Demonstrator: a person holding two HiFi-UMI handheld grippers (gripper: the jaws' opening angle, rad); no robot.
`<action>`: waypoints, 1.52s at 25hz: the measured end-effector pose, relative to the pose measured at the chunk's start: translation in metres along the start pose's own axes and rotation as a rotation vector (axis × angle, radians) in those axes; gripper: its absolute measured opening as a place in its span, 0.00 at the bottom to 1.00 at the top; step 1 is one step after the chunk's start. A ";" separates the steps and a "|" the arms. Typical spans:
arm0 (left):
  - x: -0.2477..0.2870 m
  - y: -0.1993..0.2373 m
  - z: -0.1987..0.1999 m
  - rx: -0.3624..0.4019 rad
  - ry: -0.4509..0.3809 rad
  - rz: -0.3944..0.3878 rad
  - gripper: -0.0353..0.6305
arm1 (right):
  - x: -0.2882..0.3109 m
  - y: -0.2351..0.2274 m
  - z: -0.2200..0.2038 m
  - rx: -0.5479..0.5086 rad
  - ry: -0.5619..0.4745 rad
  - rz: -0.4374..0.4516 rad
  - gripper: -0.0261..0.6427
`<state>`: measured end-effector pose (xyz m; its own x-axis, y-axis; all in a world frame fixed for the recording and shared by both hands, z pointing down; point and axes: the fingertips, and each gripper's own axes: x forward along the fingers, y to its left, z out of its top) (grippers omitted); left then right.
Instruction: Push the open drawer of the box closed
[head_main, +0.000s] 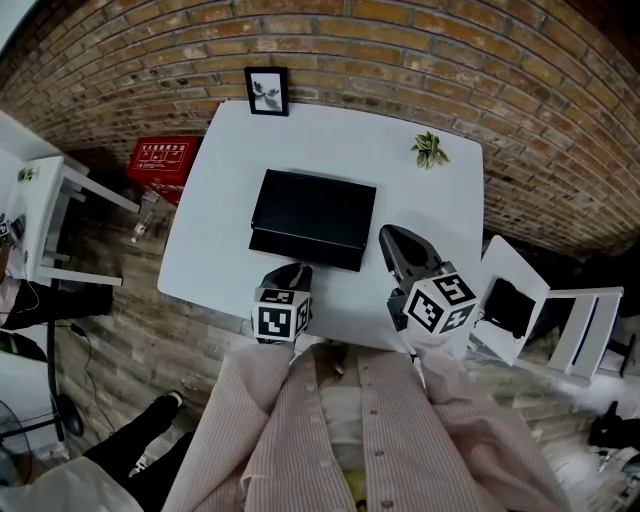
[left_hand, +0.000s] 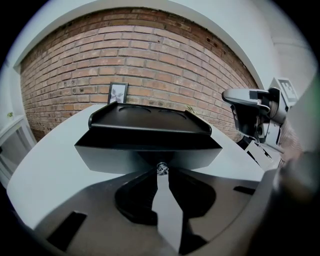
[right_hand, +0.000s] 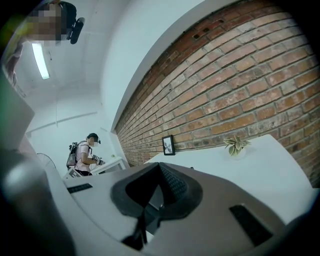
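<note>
Centrally, left tongs (left_hand: 161, 171) pinch the drawer knob (left_hand: 161, 167).

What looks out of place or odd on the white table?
Only the drawer of the black box: it sticks out from the box's front toward the near edge of the table instead of sitting flush. The picture frame and the small plant stand upright, and nothing looks spilled or damaged.

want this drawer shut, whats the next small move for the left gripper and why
Probably push the left gripper straight forward: its fingers pinch the knob of the drawer, which juts out of the black box.
</note>
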<state>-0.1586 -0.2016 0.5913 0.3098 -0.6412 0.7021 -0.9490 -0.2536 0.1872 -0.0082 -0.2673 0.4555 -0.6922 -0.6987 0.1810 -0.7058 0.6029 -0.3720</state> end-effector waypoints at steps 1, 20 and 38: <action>0.001 0.000 0.001 0.000 0.000 0.000 0.15 | 0.000 -0.001 0.000 0.002 -0.001 -0.002 0.04; 0.014 0.003 0.016 0.002 -0.003 -0.003 0.15 | -0.005 -0.018 0.004 0.017 -0.012 -0.048 0.04; 0.022 0.005 0.024 -0.007 -0.017 0.005 0.15 | -0.020 -0.031 0.002 0.043 -0.025 -0.089 0.04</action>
<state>-0.1556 -0.2343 0.5909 0.3059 -0.6548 0.6911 -0.9510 -0.2453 0.1884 0.0274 -0.2728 0.4612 -0.6227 -0.7585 0.1920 -0.7567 0.5214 -0.3944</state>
